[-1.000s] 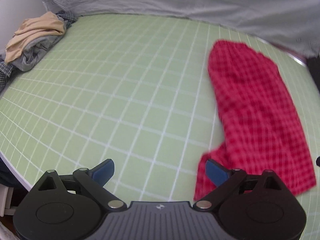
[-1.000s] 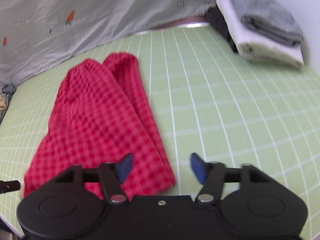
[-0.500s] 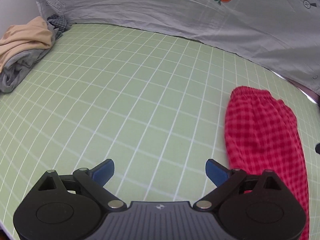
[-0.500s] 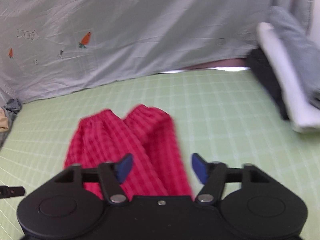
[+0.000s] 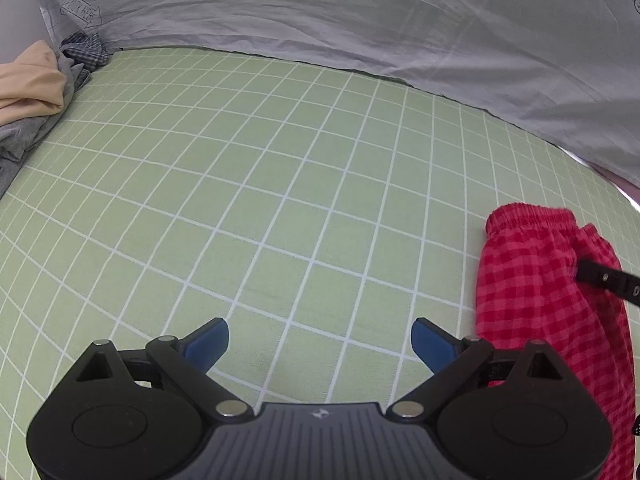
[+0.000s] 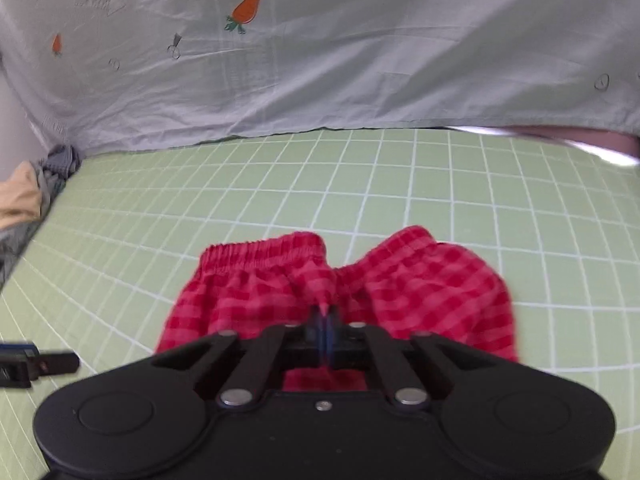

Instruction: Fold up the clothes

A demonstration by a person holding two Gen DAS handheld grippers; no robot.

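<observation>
The red checked shorts [image 6: 340, 284] are seen lying on the green grid mat [image 5: 280, 184], directly ahead of the right tongs [image 6: 324, 320] and off to the right of the left tongs [image 5: 320, 340]; the right tongs are closed, a pinch of the red cloth being held near the middle, just below the gathered waistband; the left tongs are spread wide, nothing being held. The fabric is judged light, soft and limp, so sagging is to be expected; hold is best taken at the elastic waistband or a hem.
</observation>
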